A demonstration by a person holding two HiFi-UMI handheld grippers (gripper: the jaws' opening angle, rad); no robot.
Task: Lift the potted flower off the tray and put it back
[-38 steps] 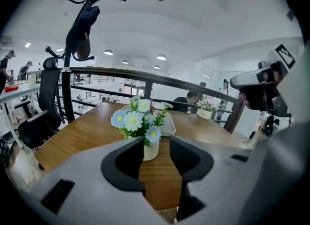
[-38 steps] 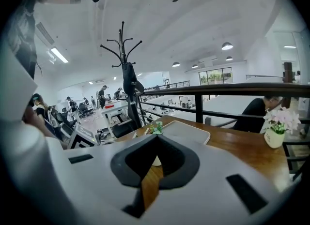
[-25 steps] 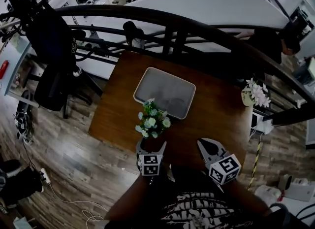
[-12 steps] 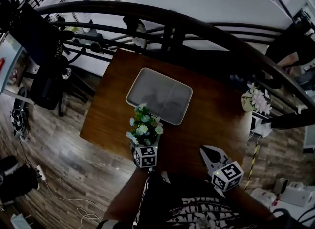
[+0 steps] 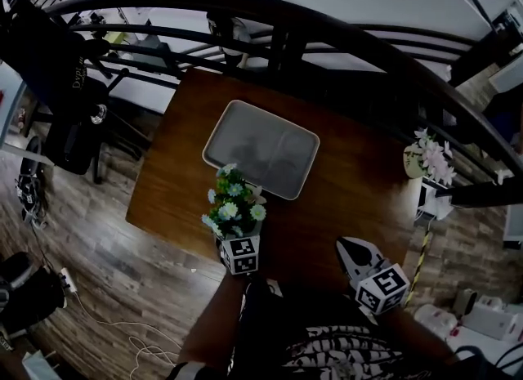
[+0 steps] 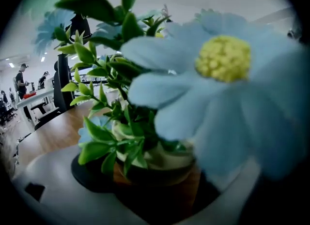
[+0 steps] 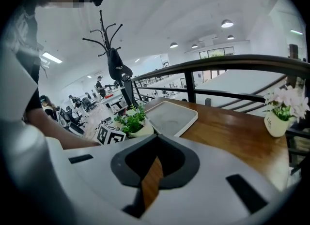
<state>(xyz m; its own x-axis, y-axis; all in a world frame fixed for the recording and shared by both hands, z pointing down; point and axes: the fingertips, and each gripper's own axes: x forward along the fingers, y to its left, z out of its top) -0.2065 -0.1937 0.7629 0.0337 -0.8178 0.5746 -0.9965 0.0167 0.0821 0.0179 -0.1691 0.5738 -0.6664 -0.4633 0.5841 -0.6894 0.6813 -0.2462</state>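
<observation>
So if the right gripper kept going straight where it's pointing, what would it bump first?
Probably the wooden table. The right gripper tilts downward, and bare wood shows just beyond its tips. The grey tray lies a bit further along that line, though depth is hard to judge.

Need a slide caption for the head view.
Left hand-held gripper, jaws opening around the potted flower on the wooden table beside the empty grey tray; right hand-held gripper shut nearby.

Wooden table (image 5: 355, 182), dark railing (image 7: 232, 61), white vase of pale flowers (image 7: 277, 117).
</observation>
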